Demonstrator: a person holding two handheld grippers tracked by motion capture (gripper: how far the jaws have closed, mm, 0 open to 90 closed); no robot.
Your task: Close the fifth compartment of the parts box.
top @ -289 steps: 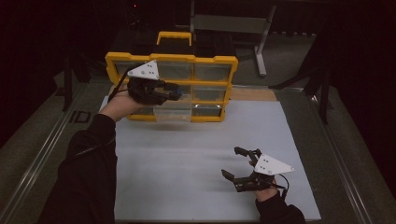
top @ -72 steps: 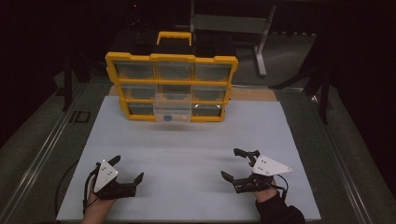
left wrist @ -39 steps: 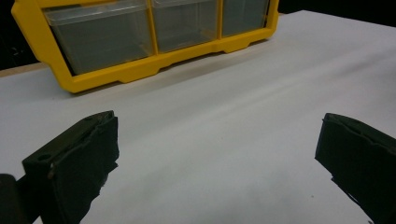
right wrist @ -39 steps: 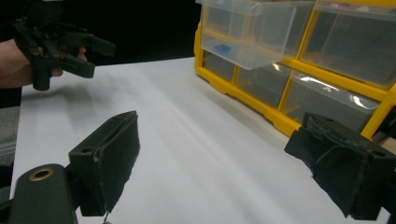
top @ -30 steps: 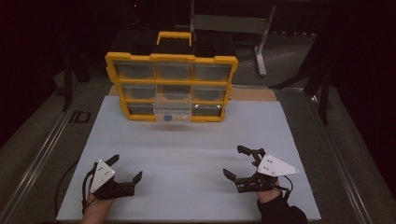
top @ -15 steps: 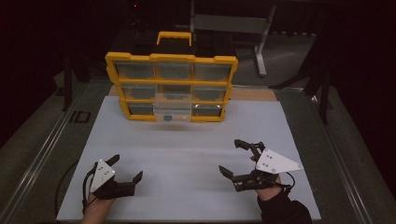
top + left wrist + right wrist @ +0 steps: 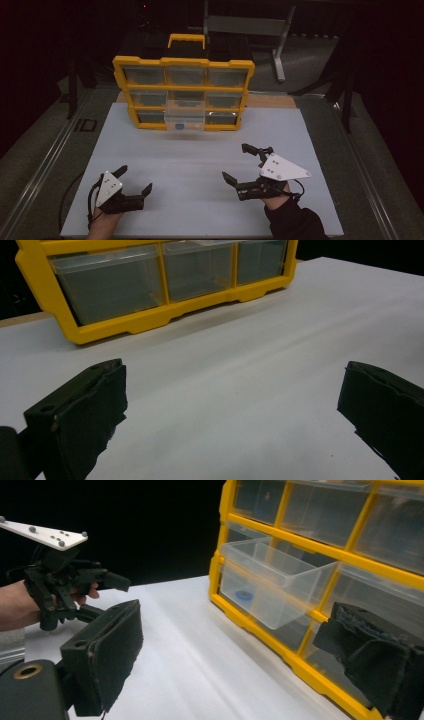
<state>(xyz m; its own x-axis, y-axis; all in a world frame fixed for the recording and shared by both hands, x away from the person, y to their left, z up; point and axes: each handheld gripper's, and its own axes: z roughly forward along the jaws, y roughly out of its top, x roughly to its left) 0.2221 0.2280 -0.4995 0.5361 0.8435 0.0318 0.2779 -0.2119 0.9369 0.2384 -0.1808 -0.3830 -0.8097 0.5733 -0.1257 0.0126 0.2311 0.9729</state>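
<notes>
Right tool [image 7: 243, 162] lifted, drawer [image 7: 270, 582] holding blue ring [image 7: 244, 595]

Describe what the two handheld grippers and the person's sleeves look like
Both the left gripper and right gripper are black two-jaw tools, each topped by a pale grey three-cornered plate with small dots. The jaws carry black padded faces. A thin black cable trails from each. The right forearm wears a dark sleeve.

1. Drawer cabinet [image 7: 183, 92] is standing at the table's [image 7: 200, 150] 12 o'clock edge.
2. Pulled-out drawer [image 7: 185, 116] is projecting toward 6 o'clock.
3. Left gripper [image 7: 134, 180] is sitting at 7 o'clock.
4. Right gripper [image 7: 241, 162] is sitting at 5 o'clock, well apart.
</notes>
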